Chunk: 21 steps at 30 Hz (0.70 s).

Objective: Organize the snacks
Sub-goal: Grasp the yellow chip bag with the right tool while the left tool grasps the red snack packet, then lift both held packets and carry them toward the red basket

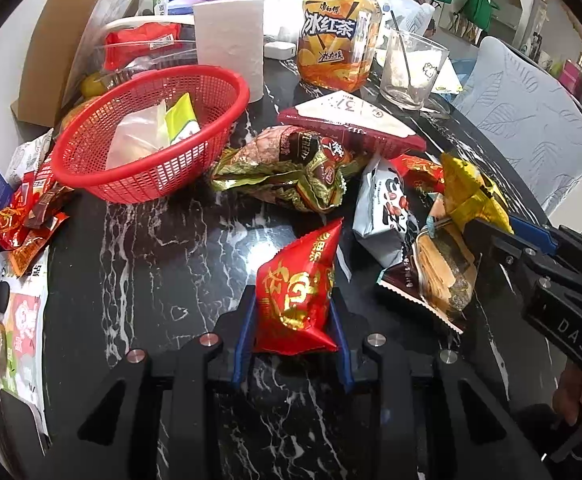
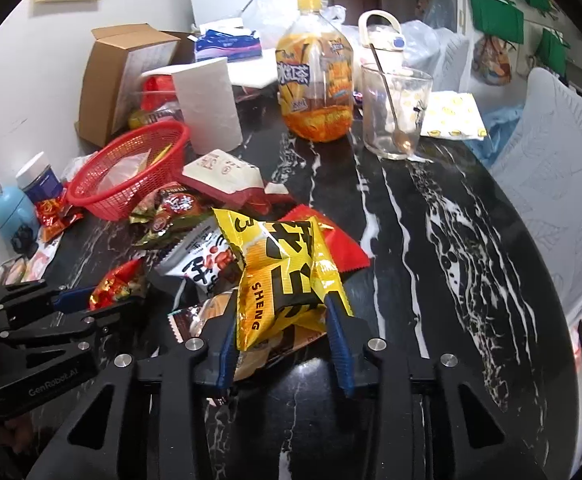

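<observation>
My left gripper (image 1: 293,312) is shut on a red and gold snack packet (image 1: 297,292), pinched between its blue pads above the black marble table (image 1: 151,264). My right gripper (image 2: 281,312) is shut on a yellow and black snack packet (image 2: 287,272); the same packet (image 1: 471,196) shows at the right of the left wrist view. A red mesh basket (image 1: 151,136) stands at the back left with a clear bag and a green packet inside. Between the basket and the grippers lie several loose packets, among them a gold-brown one (image 1: 287,168) and a white one (image 1: 383,216).
An iced tea bottle (image 1: 337,36), a glass with a spoon (image 1: 411,68), a paper towel roll (image 1: 231,44) and a cardboard box (image 1: 63,44) stand at the back. More red packets (image 1: 23,224) lie left of the basket. A padded chair (image 1: 531,128) sits beyond the right edge.
</observation>
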### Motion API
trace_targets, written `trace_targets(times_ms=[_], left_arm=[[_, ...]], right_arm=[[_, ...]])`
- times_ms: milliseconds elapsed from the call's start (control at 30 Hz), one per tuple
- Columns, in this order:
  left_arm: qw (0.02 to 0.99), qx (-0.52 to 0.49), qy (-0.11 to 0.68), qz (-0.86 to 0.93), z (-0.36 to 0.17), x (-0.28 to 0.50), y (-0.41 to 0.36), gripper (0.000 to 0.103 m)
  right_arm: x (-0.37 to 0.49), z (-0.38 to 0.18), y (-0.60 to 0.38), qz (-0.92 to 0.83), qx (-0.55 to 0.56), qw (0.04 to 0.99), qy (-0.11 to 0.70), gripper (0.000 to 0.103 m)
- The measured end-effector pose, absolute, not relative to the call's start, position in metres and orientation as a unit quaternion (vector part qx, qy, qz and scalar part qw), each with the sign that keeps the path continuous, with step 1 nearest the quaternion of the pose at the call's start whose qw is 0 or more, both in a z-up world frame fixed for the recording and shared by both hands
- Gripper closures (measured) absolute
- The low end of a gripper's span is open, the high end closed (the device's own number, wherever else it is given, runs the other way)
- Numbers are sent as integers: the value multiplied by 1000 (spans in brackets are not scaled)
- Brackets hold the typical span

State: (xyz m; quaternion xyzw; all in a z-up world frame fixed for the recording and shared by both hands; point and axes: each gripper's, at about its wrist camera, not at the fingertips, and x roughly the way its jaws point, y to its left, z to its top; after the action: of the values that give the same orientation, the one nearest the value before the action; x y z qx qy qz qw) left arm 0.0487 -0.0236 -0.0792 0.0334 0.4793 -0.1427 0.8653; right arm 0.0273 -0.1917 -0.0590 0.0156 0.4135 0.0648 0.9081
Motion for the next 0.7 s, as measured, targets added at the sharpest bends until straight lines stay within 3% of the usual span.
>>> trace_targets(times_ms=[67, 167, 700], left_arm=[[867, 33, 477, -144, -76, 46, -24, 70], [868, 32, 473, -149, -72, 40, -26, 70], [885, 30, 439, -153, -43, 4, -24, 70]], right_arm=[[26, -58, -192, 67, 19, 909, 411, 77], [22, -54, -191, 73, 20, 911, 406, 79], [-14, -35, -182, 111, 22, 915, 387, 80]])
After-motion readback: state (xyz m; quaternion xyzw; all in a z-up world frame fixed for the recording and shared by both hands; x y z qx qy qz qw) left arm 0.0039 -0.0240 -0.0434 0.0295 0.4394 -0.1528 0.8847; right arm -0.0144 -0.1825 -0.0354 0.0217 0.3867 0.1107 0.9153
